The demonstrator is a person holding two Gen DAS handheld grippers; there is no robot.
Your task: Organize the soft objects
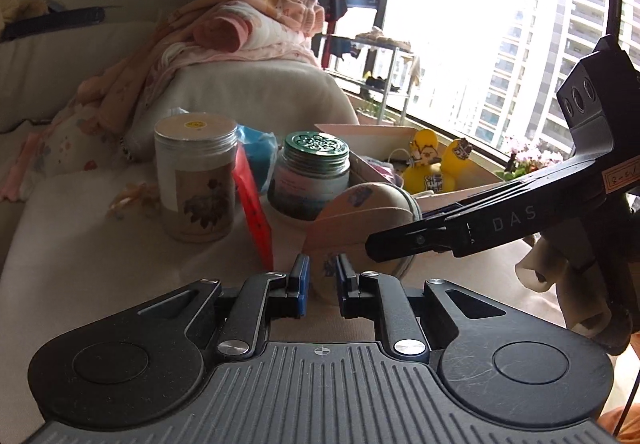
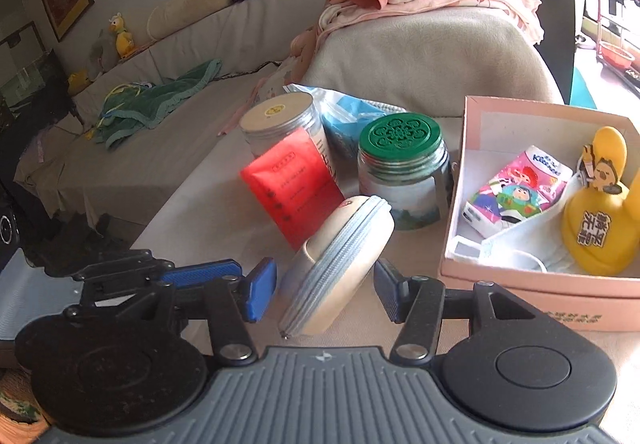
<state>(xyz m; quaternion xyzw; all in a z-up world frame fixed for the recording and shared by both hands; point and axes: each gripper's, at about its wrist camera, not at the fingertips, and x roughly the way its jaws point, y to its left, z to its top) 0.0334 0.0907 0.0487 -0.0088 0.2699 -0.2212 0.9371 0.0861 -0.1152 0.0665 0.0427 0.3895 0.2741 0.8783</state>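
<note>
The left gripper [image 1: 319, 280], bottom centre, is pinching the round zip pouch [image 2: 340, 264] with jaws nearly together; the right gripper [image 2: 325, 290] is straddling it, jaws apart. Handover seems underway; next likely needs carrying it right into the pink box [image 2: 540, 286].

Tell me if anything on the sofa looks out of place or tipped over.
The round zip pouch stands tilted on its edge between the right tongs' open pads, not lying flat. The red packet leans askew against the silver-lidded jar.
</note>
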